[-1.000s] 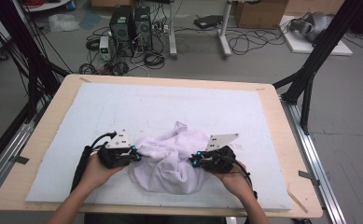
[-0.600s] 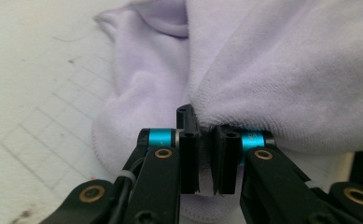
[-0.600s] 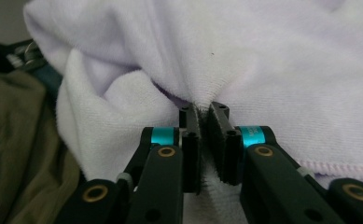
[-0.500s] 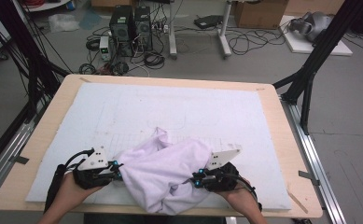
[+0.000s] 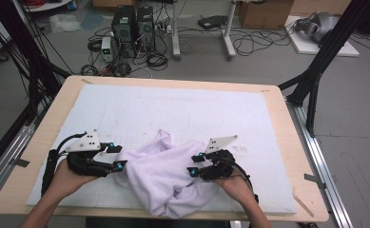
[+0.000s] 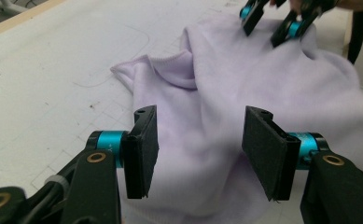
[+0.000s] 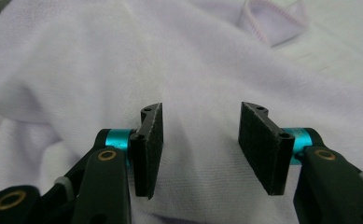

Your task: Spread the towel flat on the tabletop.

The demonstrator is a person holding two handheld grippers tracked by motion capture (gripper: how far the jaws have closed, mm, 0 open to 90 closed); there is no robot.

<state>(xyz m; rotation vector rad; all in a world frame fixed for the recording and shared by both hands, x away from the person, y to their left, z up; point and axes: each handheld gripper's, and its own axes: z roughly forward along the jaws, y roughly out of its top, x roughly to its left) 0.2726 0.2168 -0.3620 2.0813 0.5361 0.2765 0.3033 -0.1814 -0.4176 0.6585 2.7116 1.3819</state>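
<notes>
A crumpled lilac garment [image 5: 166, 175] lies on the white-padded table [image 5: 277, 123] near its front edge. The left hand-held gripper [image 5: 118, 157] (jaws wide apart, empty) sits at its left edge; the right hand-held gripper [image 5: 193, 164], likewise parted and empty, hovers over its right part.

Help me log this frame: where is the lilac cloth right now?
In the high view the lilac cloth lies bunched on the white mat near the table's front edge, between the open left gripper and the open right gripper.
</notes>
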